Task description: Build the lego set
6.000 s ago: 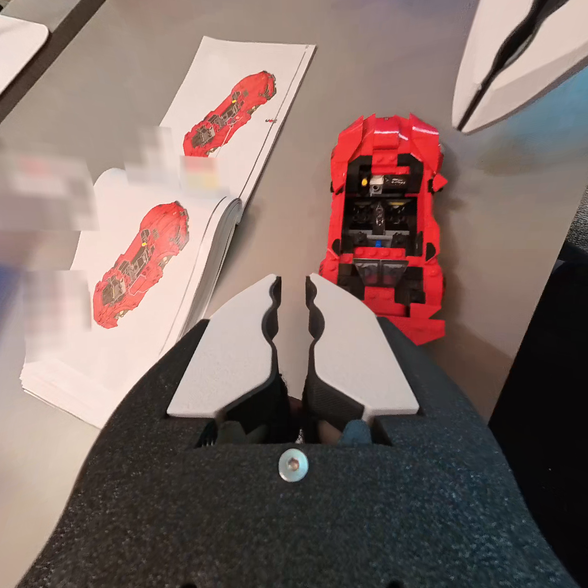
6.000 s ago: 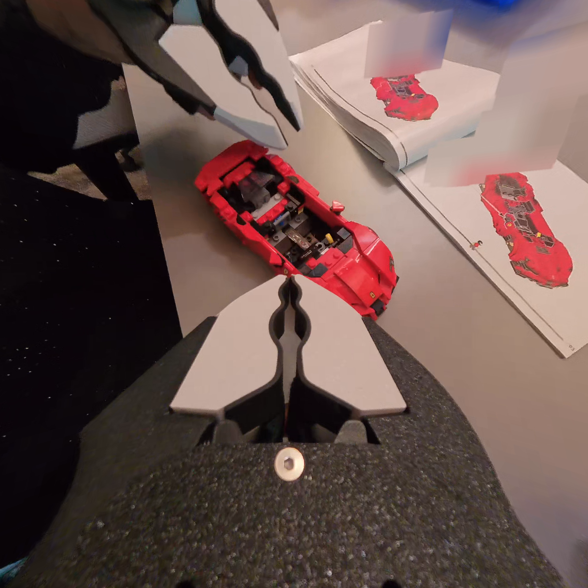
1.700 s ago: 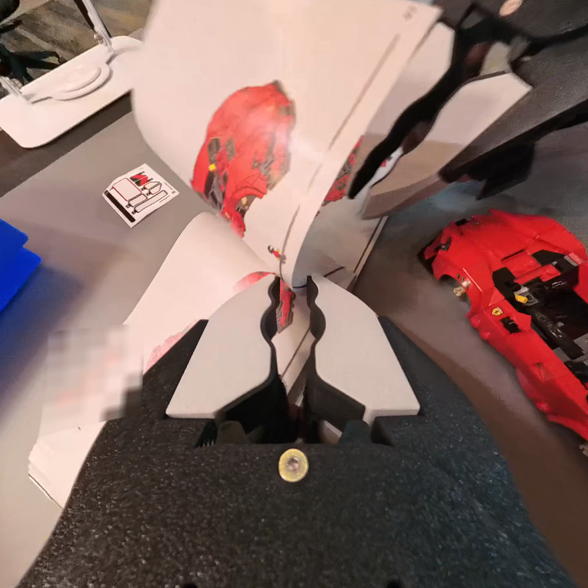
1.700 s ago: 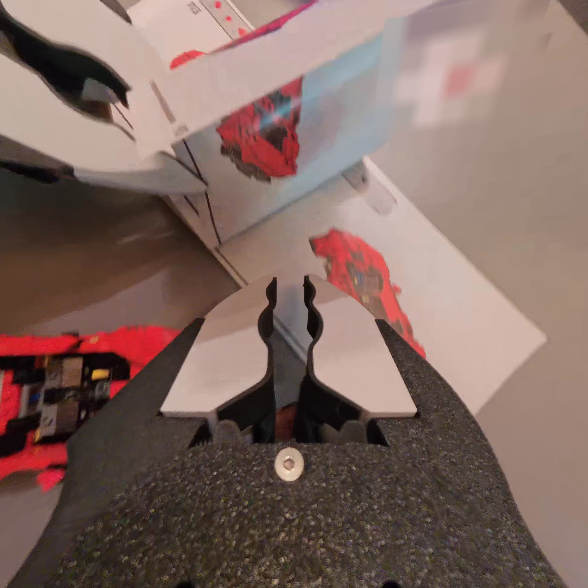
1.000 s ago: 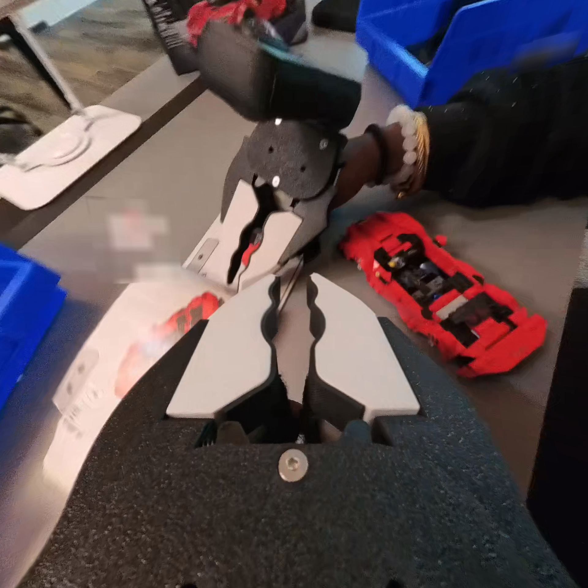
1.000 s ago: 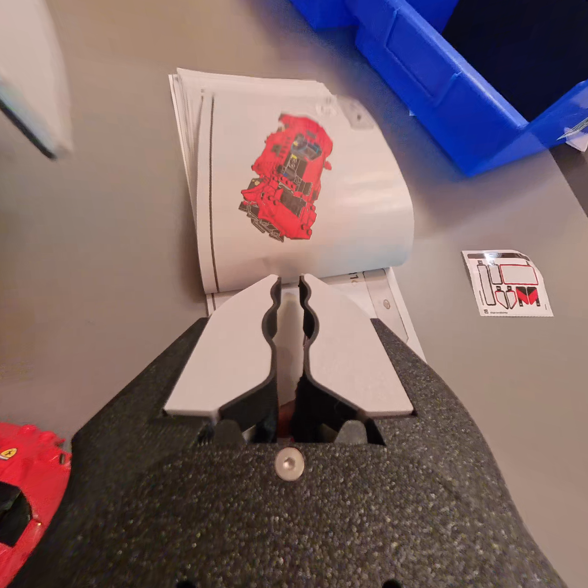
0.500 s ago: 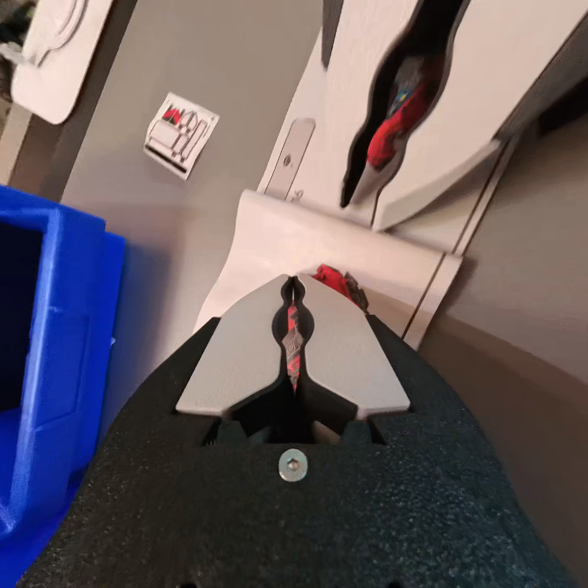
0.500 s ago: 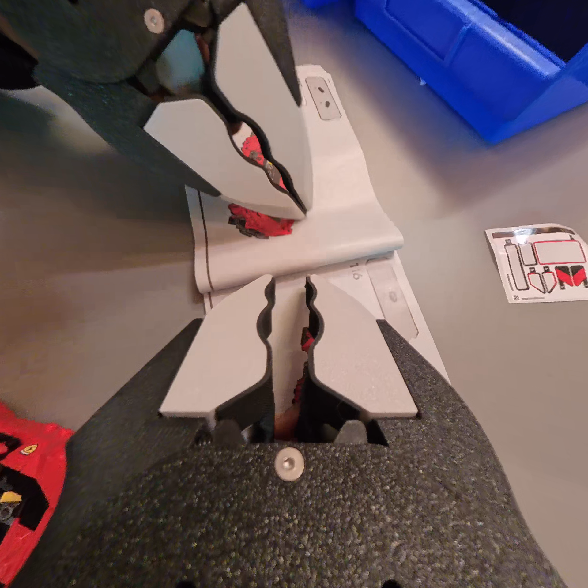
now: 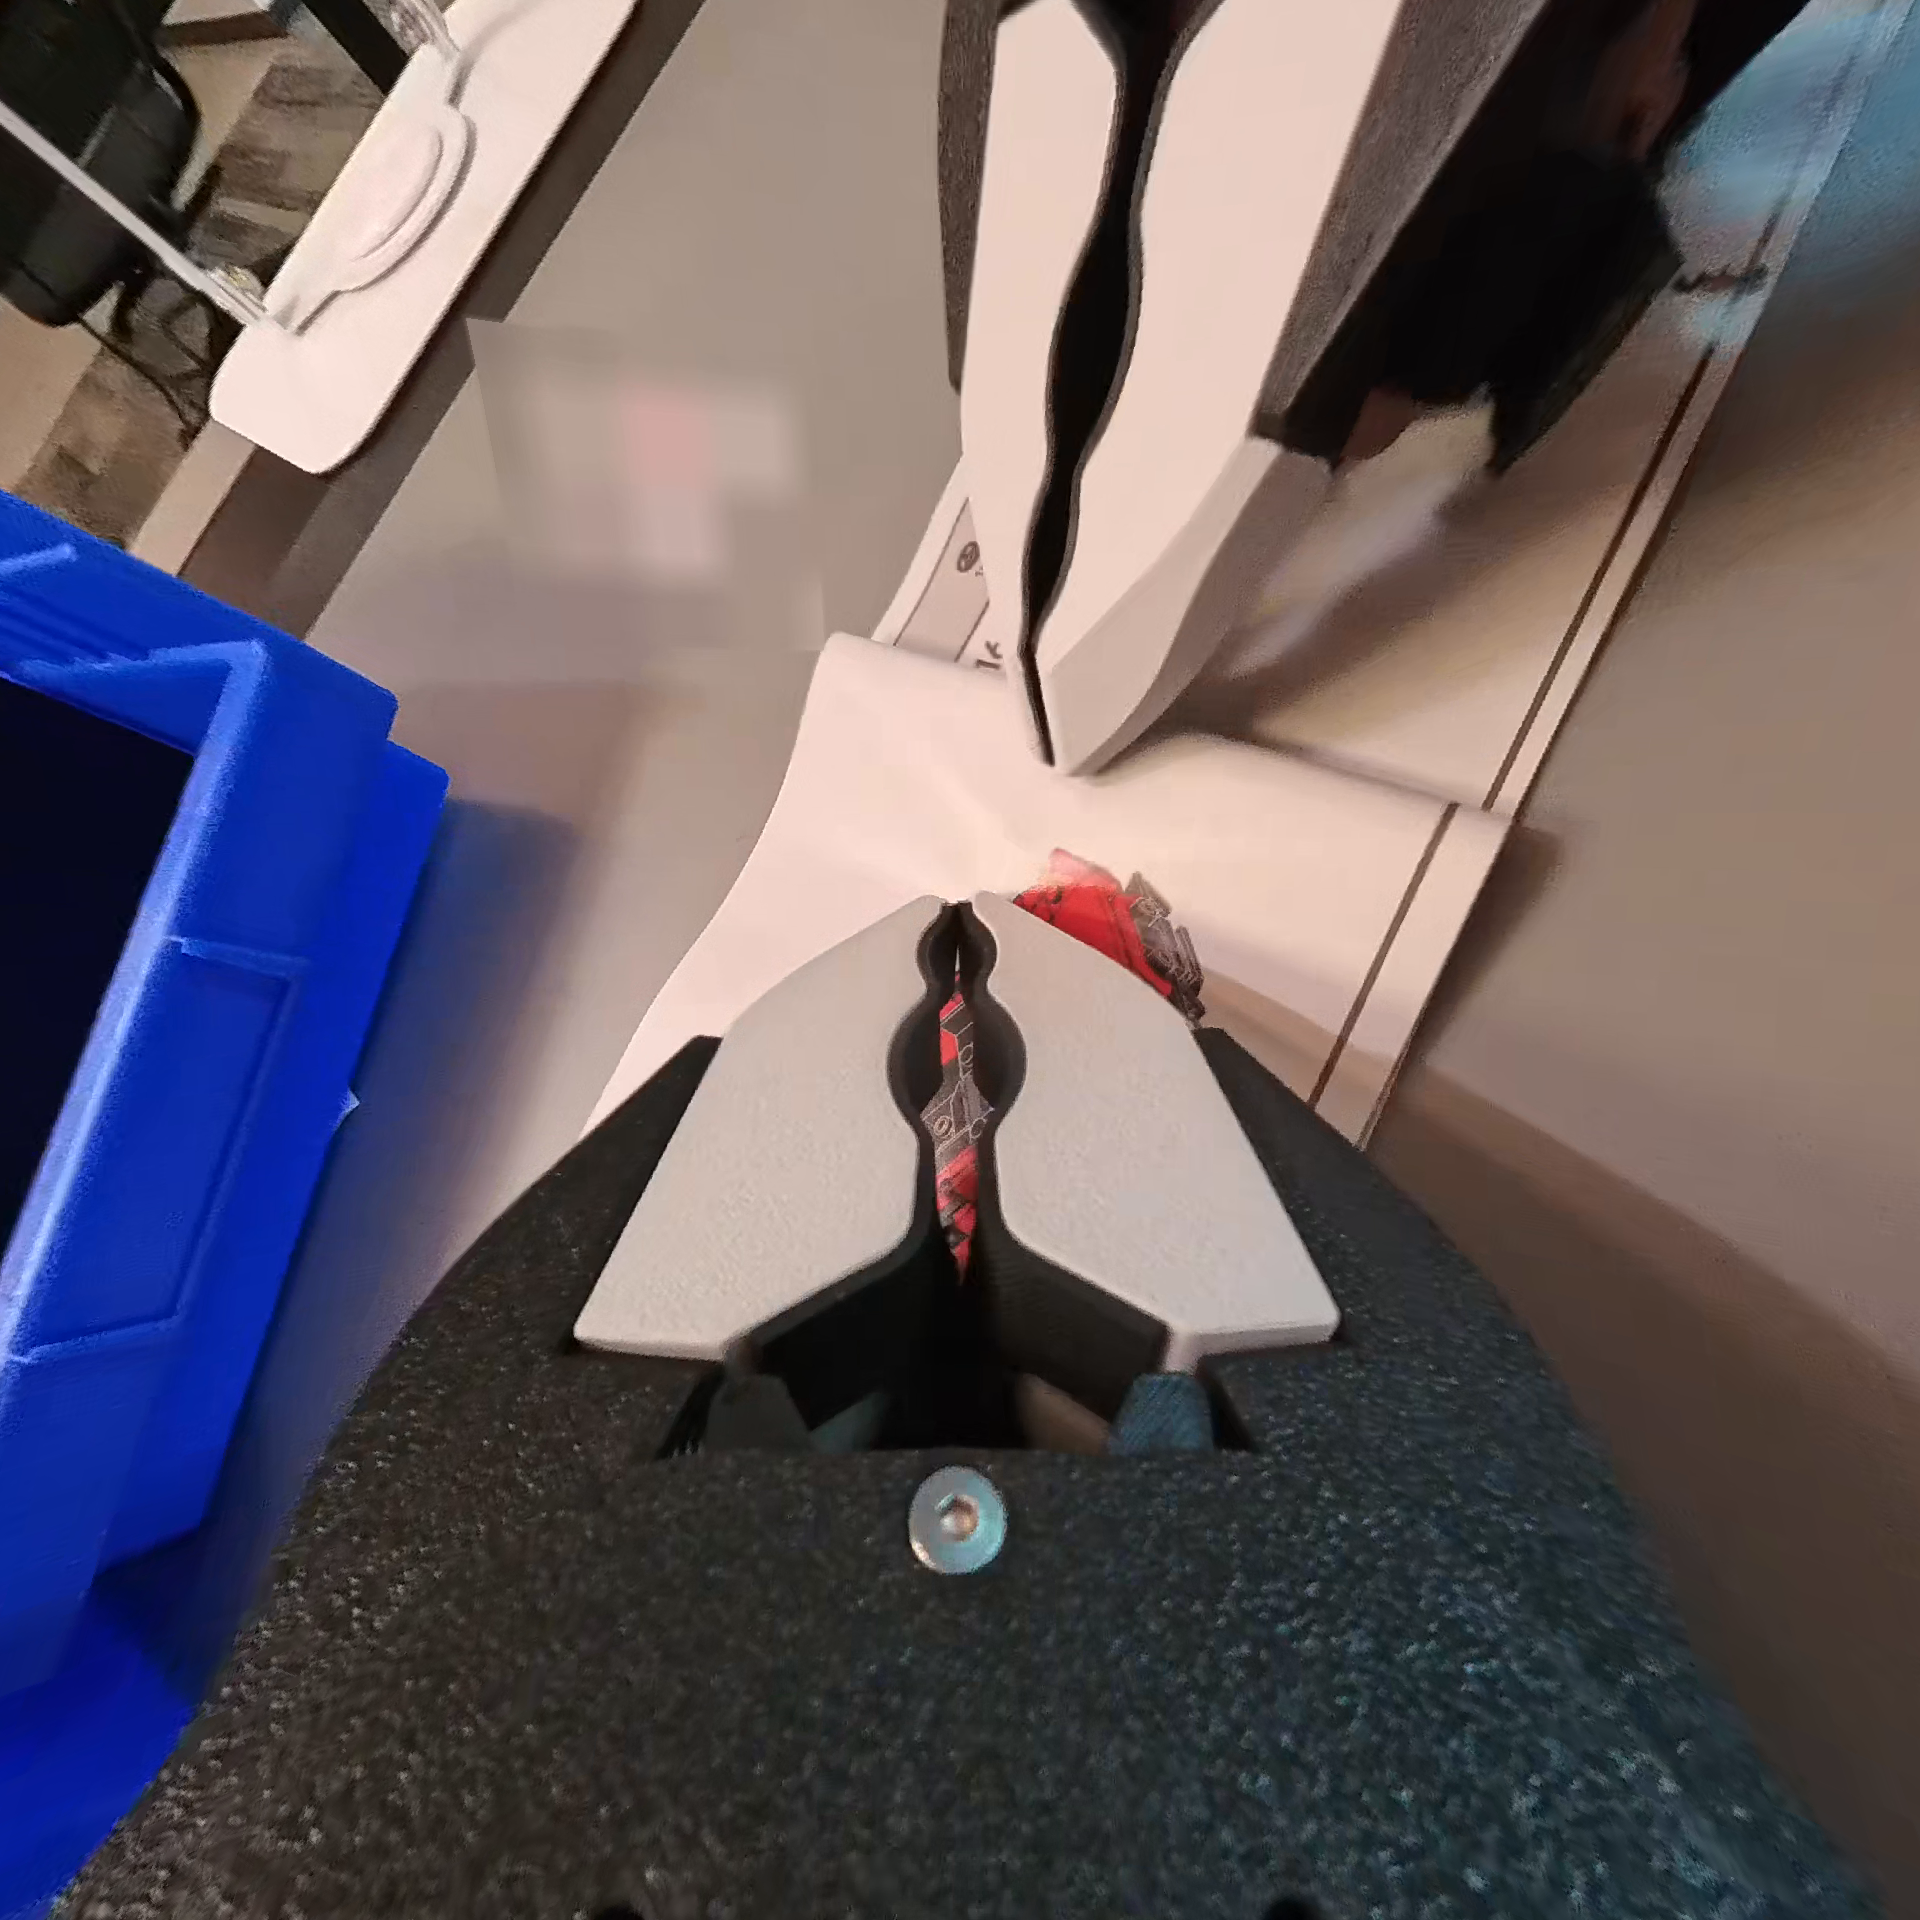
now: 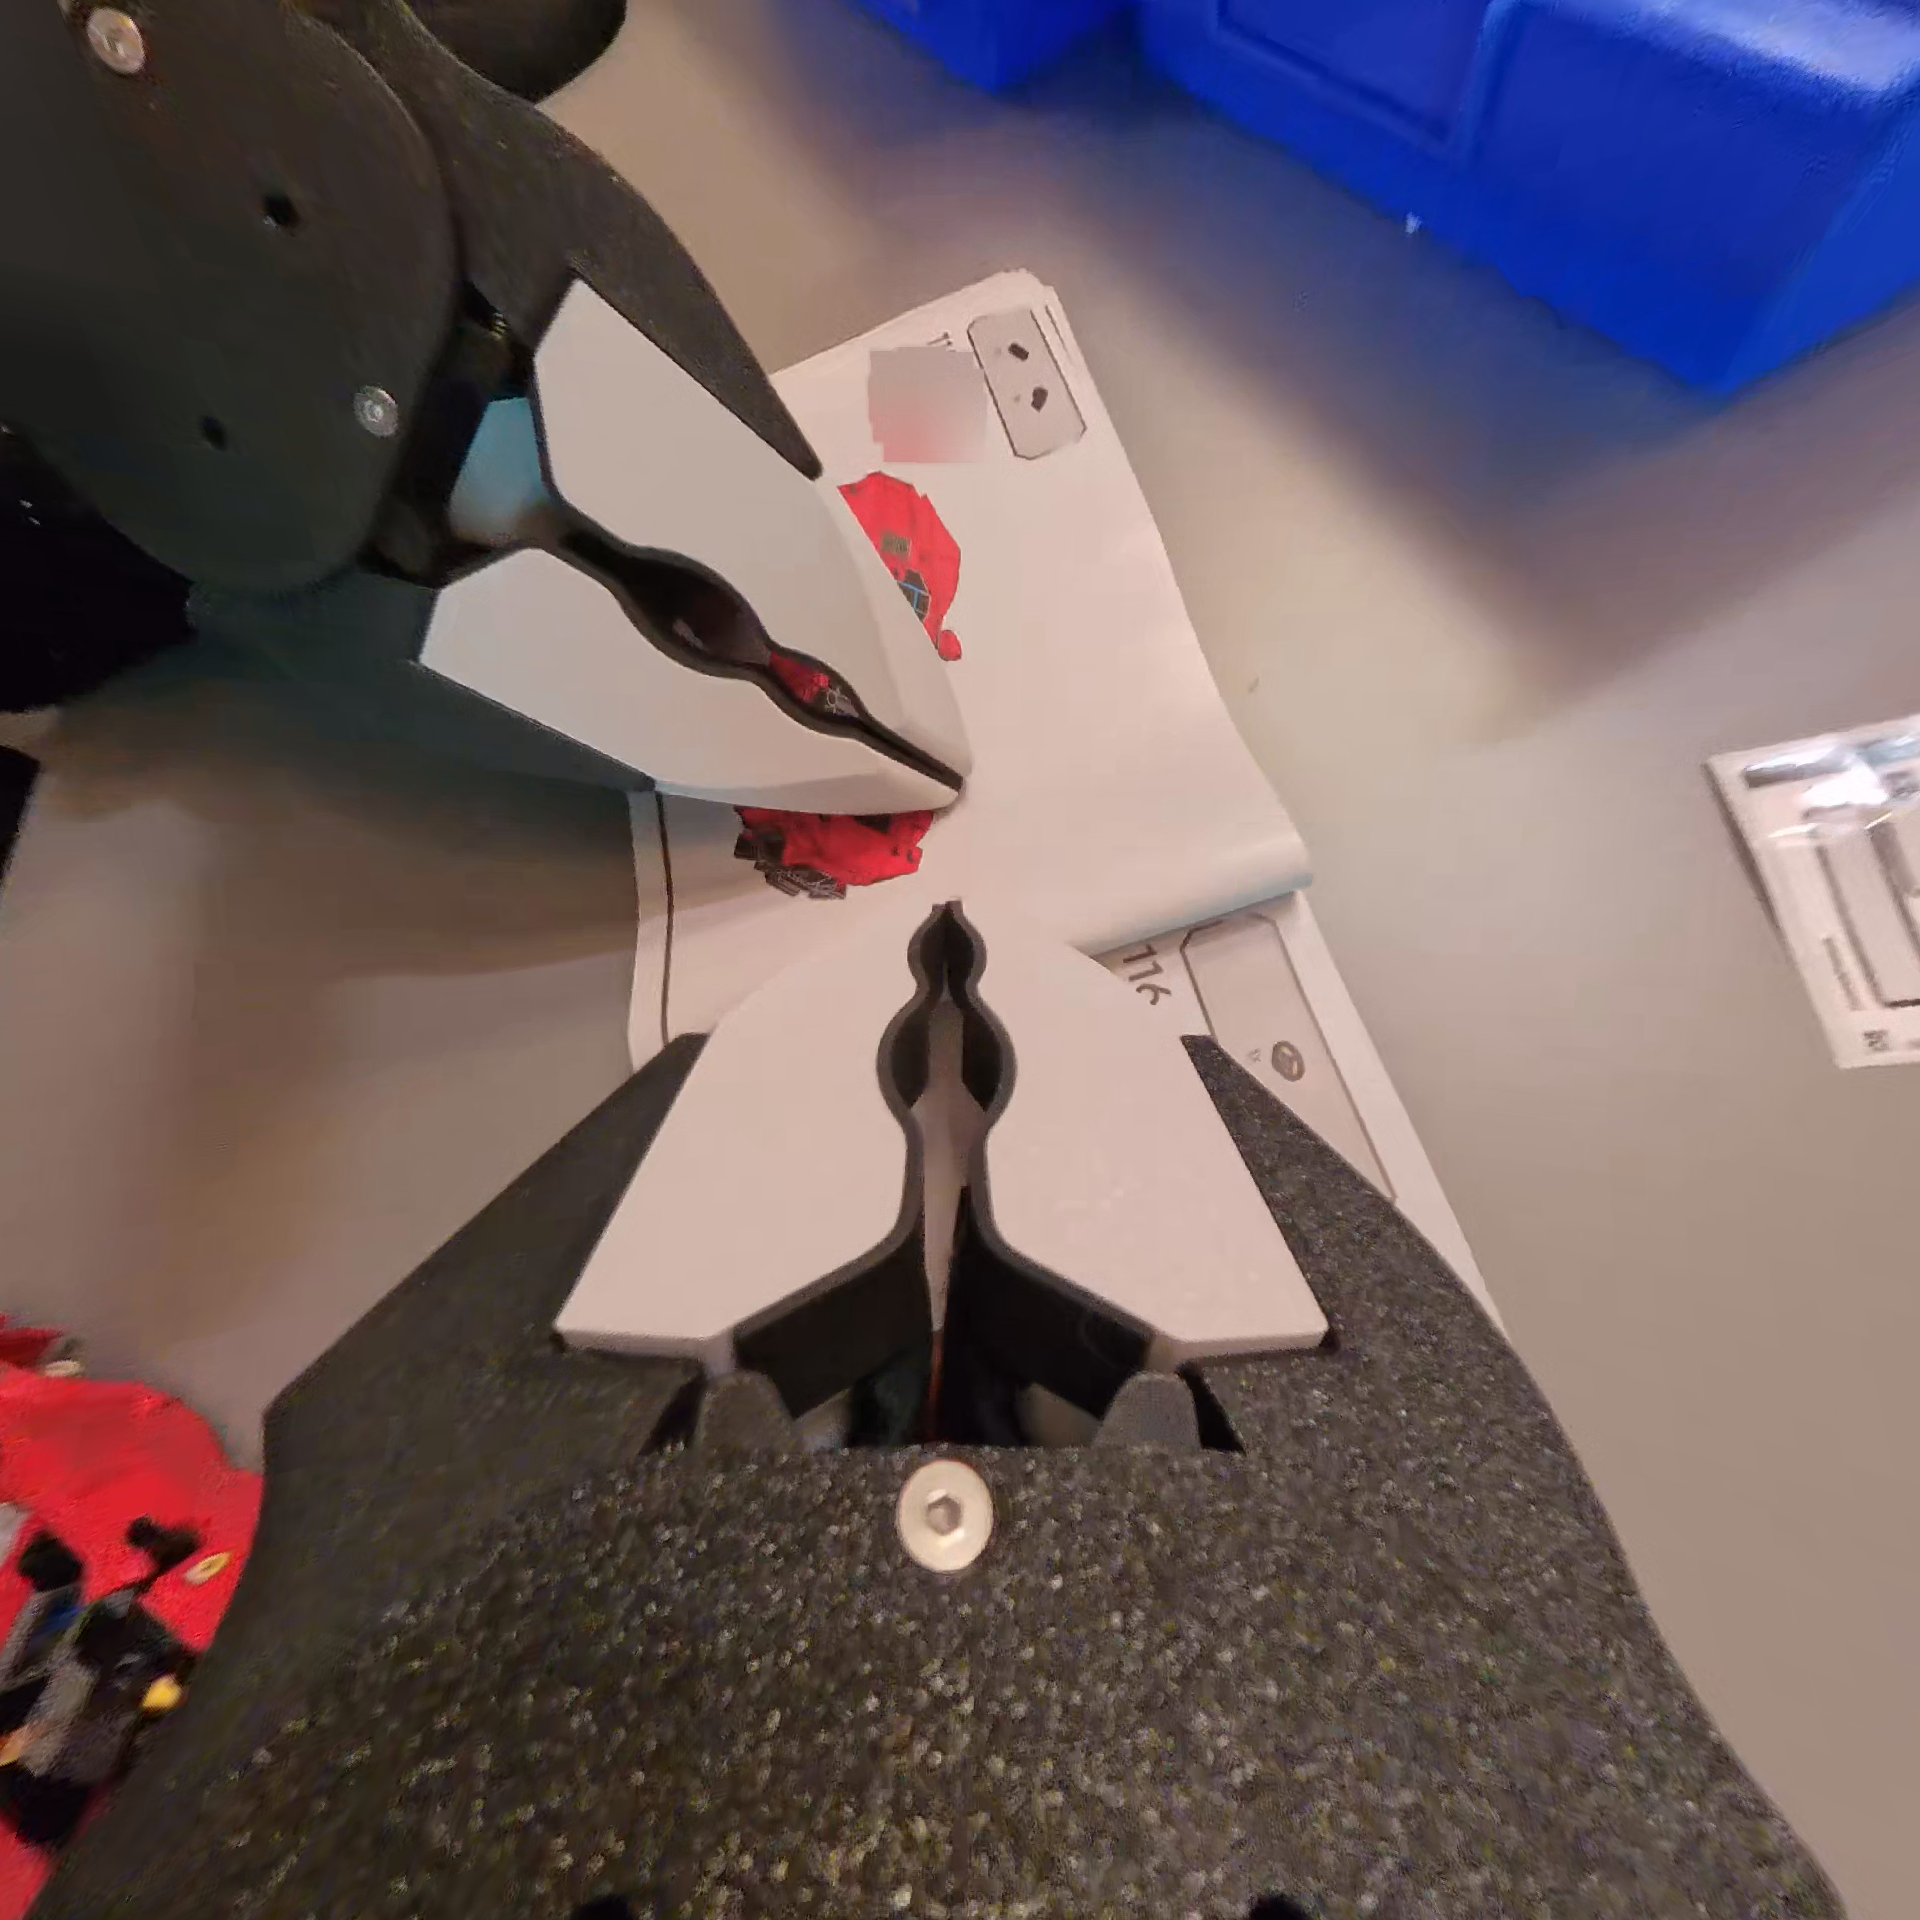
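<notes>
Both claws pressed together on the white paper instruction booklet (image 10: 1091, 748): left claw (image 9: 958, 914) and right claw (image 10: 945, 914) nearly tip to tip. Red brick car (image 10: 94, 1538) lies off my right claw's left, on grey surface (image 10: 1558, 1351).

On the tabletop (image 10: 1558, 1351), the instruction booklet (image 10: 1101, 665) lies directly ahead of the right hand-held gripper (image 10: 948, 914), with the sticker sheet (image 10: 1829, 894) to its right, the bins (image 10: 1558, 135) beyond, and the lego car (image 10: 94, 1538) behind-left.
</notes>
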`<state>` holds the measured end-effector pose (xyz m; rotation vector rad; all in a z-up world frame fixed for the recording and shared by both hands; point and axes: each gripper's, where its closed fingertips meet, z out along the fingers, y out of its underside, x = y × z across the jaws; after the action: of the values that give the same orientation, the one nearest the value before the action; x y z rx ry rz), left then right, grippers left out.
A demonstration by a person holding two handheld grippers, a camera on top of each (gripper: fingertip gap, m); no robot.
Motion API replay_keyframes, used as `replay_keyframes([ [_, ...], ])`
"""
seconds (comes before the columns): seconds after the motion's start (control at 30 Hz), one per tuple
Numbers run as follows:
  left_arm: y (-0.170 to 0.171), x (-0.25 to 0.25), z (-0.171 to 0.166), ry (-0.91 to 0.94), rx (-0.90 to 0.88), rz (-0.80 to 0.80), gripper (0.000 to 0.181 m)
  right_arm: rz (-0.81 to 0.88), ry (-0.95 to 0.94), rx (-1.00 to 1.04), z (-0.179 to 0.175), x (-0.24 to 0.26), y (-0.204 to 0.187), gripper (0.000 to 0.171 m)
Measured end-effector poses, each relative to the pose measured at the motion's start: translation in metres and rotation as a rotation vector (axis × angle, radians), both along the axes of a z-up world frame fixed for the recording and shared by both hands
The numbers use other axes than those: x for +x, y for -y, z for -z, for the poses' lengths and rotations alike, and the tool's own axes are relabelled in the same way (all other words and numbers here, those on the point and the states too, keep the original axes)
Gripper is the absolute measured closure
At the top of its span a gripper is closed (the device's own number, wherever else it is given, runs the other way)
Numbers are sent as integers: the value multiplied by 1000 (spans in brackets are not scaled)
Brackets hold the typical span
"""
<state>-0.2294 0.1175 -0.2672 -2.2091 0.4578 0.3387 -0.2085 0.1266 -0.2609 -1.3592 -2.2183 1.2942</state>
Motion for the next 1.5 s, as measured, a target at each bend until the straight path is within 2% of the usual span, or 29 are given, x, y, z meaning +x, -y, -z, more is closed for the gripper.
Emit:
replay_keyframes([
  [0.03,0,0,0,32,-5,1,181,5,37,-39,1,0,0,171],
  [0.1,0,2,-3,98,-18,11,181,5,81,-93,2,1,-1,171],
  [0.2,0,32,-12,165,-27,151,180,-1,75,-87,2,1,-1,171],
  [0.27,-1,50,-11,135,-51,215,180,7,65,-78,2,1,-1,171],
  [0.37,-3,53,-4,104,-95,196,181,14,79,-95,2,1,-1,171],
  [0.43,-2,53,-3,122,-128,177,181,32,125,-144,2,0,-1,171],
  [0.53,-2,53,-2,46,-149,225,181,101,215,-240,2,-6,-7,171],
  [0.73,-2,53,-1,36,-127,237,181,247,171,-124,6,-40,-45,171],
  [0.8,-3,54,-1,34,-118,231,181,352,90,2,12,-52,-72,171],
  [0.9,-4,55,-1,42,-113,222,181,269,72,-20,8,-47,-57,171],
  [1.0,-5,55,-1,28,-112,216,181,256,-25,-127,-19,-37,-44,171],
  [1.1,-7,58,0,33,-98,208,181,191,-30,-60,-25,-11,-31,171],
  [1.13,-7,58,0,48,-93,203,181,165,-6,-37,-22,-1,-26,161],
  [1.17,-6,58,-1,59,-89,203,181,142,29,-22,-18,9,-21,133],
  [1.2,-4,57,-4,72,-86,202,181,117,57,-1,-13,18,-17,127],
  [1.23,-2,52,-9,88,-81,188,181,110,59,24,-10,25,-15,123],
  [1.27,2,42,-16,101,-68,152,167,105,40,51,-8,29,-14,121],
  [1.3,6,27,-24,114,-44,102,165,103,18,79,-7,32,-14,121],
  [1.37,18,-5,-39,168,7,0,164,94,15,162,4,40,-19,116],
  [1.5,39,-58,-60,264,119,-180,163,67,-66,244,10,46,-32,119],
])
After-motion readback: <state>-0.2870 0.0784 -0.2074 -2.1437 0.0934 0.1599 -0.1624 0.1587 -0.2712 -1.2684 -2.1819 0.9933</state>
